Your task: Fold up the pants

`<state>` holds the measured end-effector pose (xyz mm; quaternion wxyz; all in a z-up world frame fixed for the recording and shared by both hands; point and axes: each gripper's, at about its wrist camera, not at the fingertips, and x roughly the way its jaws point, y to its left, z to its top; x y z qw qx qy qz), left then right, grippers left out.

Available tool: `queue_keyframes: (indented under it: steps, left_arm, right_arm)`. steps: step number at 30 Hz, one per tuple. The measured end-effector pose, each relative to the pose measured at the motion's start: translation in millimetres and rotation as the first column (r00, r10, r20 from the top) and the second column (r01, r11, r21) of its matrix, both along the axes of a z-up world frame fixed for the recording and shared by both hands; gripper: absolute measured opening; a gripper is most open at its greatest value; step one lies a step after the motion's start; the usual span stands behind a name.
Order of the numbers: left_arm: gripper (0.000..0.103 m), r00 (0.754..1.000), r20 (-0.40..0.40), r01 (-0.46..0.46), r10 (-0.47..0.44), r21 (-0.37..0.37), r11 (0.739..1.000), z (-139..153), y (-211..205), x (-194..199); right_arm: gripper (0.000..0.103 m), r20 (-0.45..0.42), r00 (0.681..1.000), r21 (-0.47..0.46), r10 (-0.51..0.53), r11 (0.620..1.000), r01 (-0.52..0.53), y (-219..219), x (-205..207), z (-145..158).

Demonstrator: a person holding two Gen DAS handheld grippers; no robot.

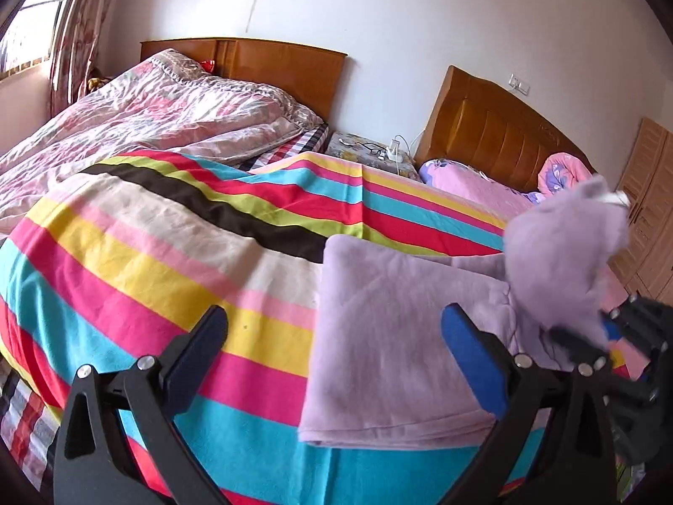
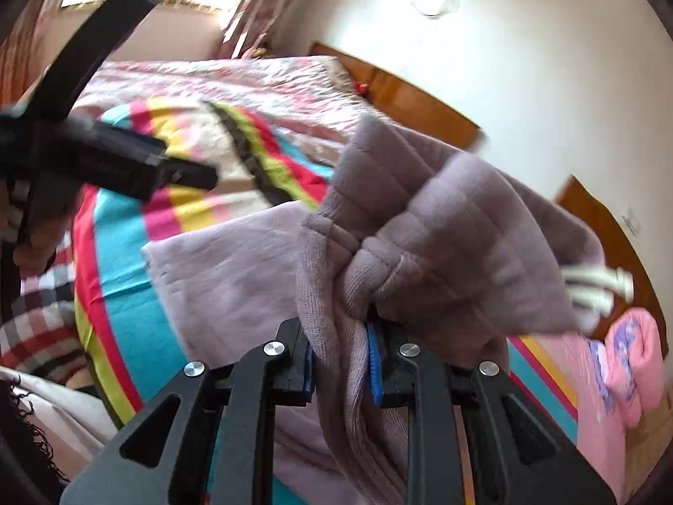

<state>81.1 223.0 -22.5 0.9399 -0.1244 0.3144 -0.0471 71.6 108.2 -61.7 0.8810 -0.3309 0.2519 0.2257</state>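
No readable text, label, brand, number or sign shows in either view.

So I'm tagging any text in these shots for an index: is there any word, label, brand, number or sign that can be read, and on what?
None can be read.
Pants: no visible label or print.
Striped sheet: stripes only, no lettering.
Wall switch plate: too small to show any marking.
Headboard: a faint mark near its top edge, too blurred to read.

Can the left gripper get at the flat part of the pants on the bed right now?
Probably yes: the left gripper is open and empty, with the flat pants lying right ahead, nothing between.
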Motion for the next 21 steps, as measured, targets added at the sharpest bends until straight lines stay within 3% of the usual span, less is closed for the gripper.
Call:
queue_keyframes:
  steps: [3, 4, 7, 9, 12, 15, 19, 21]
  left_arm:
    - [0.101, 1.000, -0.010, -0.004, 0.004, -0.017, 1.000, -6, 17, -19]
    - [0.101, 1.000, -0.014, 0.009, -0.010, -0.022, 1.000, -8, 19, -21]
    - [0.101, 0.998, -0.019, 0.058, -0.059, -0.043, 0.997, -14, 21, -27]
    - [0.101, 0.995, -0.028, 0.088, -0.092, -0.120, 0.989, -18, 25, -26]
    - [0.101, 0.984, -0.036, 0.154, -0.172, -0.301, 0.941, -23, 27, -21]
    - [0.101, 0.963, -0.054, 0.221, -0.265, -0.409, 0.886, -24, 19, -16]
    - [0.101, 0.935, -0.091, 0.261, -0.343, -0.481, 0.837, -26, -1, -4]
    - [0.101, 0.923, -0.119, 0.271, -0.366, -0.476, 0.837, -25, -14, 6]
  right_arm:
    - [0.019, -0.062, 0.996, -0.116, 0.062, 0.991, -0.069, 40, -10, -58]
    - [0.019, -0.034, 0.998, -0.124, 0.050, 0.991, -0.054, 40, -13, -64]
    - [0.019, -0.024, 0.999, -0.055, 0.023, 0.998, -0.024, 29, -14, -50]
    - [0.019, -0.008, 1.000, -0.002, 0.014, 1.000, -0.014, 19, -12, -39]
    - [0.019, 0.010, 1.000, 0.041, 0.010, 0.999, -0.010, 11, -12, -34]
    - [0.019, 0.018, 1.000, 0.037, 0.012, 0.999, -0.013, 12, -12, -40]
    - [0.019, 0.060, 0.998, 0.038, -0.001, 0.999, -0.002, 25, -19, -45]
    - [0.019, 0.078, 0.997, 0.032, -0.002, 0.999, -0.001, 26, -21, -45]
